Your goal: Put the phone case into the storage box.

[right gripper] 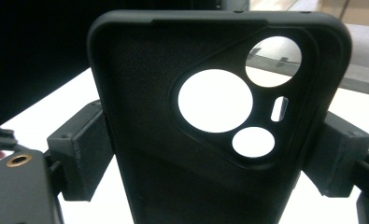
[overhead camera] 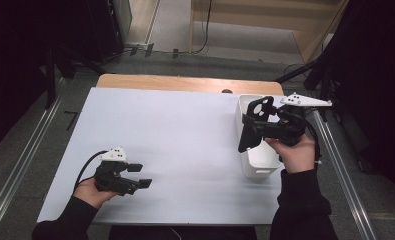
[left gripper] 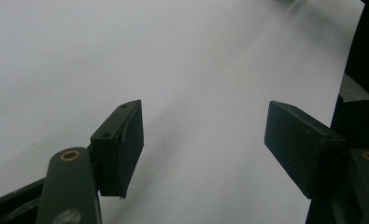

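holding black phone case [right gripper: 173, 154] in right gripper [right gripper: 210, 154]

black phone case [right gripper: 210, 140], upright (camera cutouts up)

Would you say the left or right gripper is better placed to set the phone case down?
Right. The right gripper already clamps the case beside the bin; the left gripper is open, far off.

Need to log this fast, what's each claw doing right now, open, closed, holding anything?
Left claw: open, holding nothing, over the white table.
Right claw: closed on a black phone case, held above the white bin.
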`<state>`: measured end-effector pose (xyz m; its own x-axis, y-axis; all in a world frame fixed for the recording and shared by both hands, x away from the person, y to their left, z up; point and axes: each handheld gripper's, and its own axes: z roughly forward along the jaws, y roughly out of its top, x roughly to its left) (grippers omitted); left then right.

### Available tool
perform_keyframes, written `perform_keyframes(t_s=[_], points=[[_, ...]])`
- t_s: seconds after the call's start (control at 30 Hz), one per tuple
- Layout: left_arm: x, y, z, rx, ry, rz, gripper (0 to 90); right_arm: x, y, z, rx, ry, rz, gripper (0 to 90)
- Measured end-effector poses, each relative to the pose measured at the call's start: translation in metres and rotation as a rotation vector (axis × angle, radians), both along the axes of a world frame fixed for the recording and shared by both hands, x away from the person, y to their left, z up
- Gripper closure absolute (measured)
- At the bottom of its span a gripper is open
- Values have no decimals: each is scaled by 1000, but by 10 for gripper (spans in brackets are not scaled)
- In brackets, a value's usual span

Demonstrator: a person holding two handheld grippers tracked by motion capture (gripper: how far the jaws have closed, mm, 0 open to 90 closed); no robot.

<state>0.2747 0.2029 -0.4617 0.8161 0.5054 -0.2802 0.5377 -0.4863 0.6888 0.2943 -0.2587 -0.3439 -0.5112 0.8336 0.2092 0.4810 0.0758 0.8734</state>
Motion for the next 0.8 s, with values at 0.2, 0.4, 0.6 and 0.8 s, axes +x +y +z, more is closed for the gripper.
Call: perform_keyframes(t_s=[0.2,0.4,0.6,0.8], points=[[0,0,0,0,0,1,286,0,-12,0,-1,3,-60,125],[0,0,0,0,3,1,286,1,-20,-2,3,8,-107,125],[-1,0,0,-1,3,-2,286,3,-22,-5,-9,5,-163,125],[-1,1,1,-6,5,12,286,8,-22,-8,-9,7,-185,125]])
